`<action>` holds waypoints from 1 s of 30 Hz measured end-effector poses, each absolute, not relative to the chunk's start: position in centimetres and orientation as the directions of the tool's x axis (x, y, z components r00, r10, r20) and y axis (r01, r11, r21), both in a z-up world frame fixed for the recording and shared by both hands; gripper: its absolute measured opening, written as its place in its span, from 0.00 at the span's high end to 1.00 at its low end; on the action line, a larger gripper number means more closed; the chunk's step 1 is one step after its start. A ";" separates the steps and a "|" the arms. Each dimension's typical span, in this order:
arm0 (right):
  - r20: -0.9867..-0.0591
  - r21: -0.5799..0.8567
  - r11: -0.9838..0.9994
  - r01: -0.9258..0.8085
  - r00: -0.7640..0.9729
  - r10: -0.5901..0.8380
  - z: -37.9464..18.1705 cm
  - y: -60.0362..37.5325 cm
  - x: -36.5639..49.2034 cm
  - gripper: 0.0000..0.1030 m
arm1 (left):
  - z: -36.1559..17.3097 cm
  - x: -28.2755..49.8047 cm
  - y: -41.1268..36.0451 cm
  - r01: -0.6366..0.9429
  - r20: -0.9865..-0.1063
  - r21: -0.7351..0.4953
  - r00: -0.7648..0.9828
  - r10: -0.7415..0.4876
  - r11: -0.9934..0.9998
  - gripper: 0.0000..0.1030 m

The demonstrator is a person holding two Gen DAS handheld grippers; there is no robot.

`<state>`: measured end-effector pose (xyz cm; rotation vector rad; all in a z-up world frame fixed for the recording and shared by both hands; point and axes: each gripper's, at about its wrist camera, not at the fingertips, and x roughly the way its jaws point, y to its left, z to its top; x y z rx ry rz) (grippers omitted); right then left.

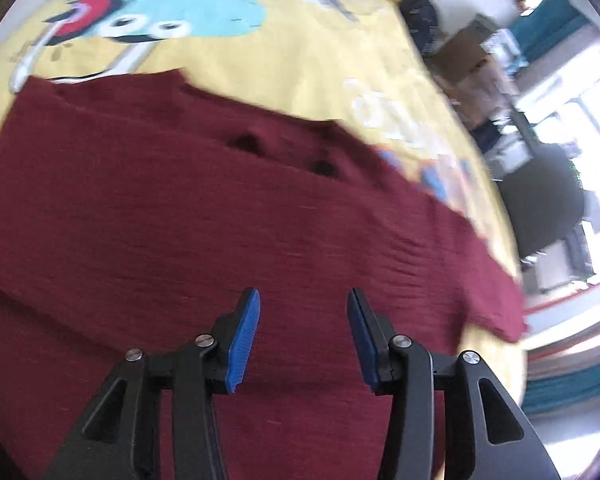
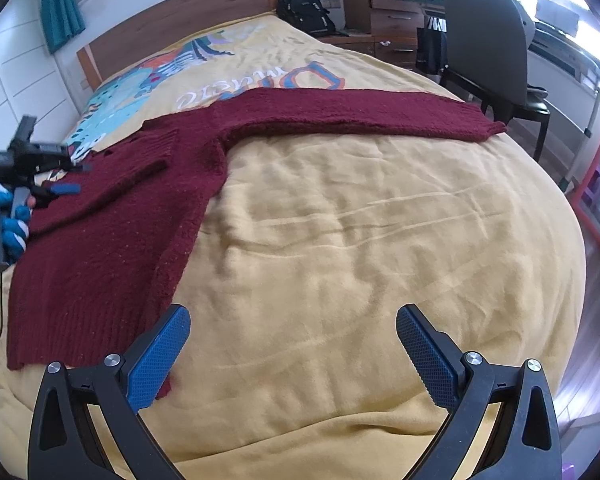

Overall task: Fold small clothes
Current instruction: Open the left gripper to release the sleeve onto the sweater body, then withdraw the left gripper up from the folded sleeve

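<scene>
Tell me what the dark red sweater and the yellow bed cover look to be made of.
Sweater: a soft matte knit, probably wool or acrylic; fuzzy surface, ribbed hem and cuff. Bed cover: a thin woven fabric, likely cotton; matte, creased, with a printed cartoon design.

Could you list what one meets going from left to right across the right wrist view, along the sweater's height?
Gloved hand with left gripper → maroon sweater → its outstretched sleeve → chair.

Both wrist views look down, sharing the sweater [image 1: 220, 220].
</scene>
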<state>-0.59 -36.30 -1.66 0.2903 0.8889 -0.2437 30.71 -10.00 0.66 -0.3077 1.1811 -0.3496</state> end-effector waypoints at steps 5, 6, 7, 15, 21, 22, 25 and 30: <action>-0.794 0.147 0.932 0.330 0.602 -0.088 -1.7 -36.4 -0.4 0.00 | -2.5 29.3 -9.0 0.075 -0.888 -0.329 0.313 -0.336 0.941 0.61; -0.793 0.148 0.932 0.330 0.603 -0.088 -1.8 -36.4 -0.4 0.00 | -2.7 28.9 -9.1 0.086 -0.890 -0.318 0.317 -0.329 0.944 0.61; -0.794 0.148 0.932 0.330 0.602 -0.087 -1.8 -36.4 -0.4 0.00 | -2.7 28.8 -9.4 0.096 -0.889 -0.310 0.322 -0.324 0.946 0.61; -0.785 0.162 0.926 0.341 0.613 -0.089 -1.7 -36.9 -0.5 0.00 | -1.6 27.9 -10.7 0.145 -0.875 -0.318 0.336 -0.349 0.937 0.59; -0.781 0.175 0.921 0.348 0.619 -0.086 -1.6 -37.1 -0.7 0.00 | -2.3 28.4 -14.0 0.181 -0.901 -0.280 0.290 -0.324 0.943 0.59; -0.780 0.176 0.921 0.349 0.620 -0.086 -1.5 -37.2 -0.8 0.00 | -2.0 28.3 -14.2 0.196 -0.898 -0.282 0.292 -0.330 0.939 0.59; -0.775 0.175 0.920 0.352 0.625 -0.091 -1.3 -37.5 -0.8 0.00 | -1.3 28.3 -14.1 0.183 -0.883 -0.312 0.308 -0.356 0.932 0.59; -0.764 0.184 0.912 0.367 0.637 -0.102 -0.9 -38.6 -0.8 0.00 | 0.1 27.4 -12.0 0.172 -0.870 -0.279 0.370 -0.324 0.945 0.59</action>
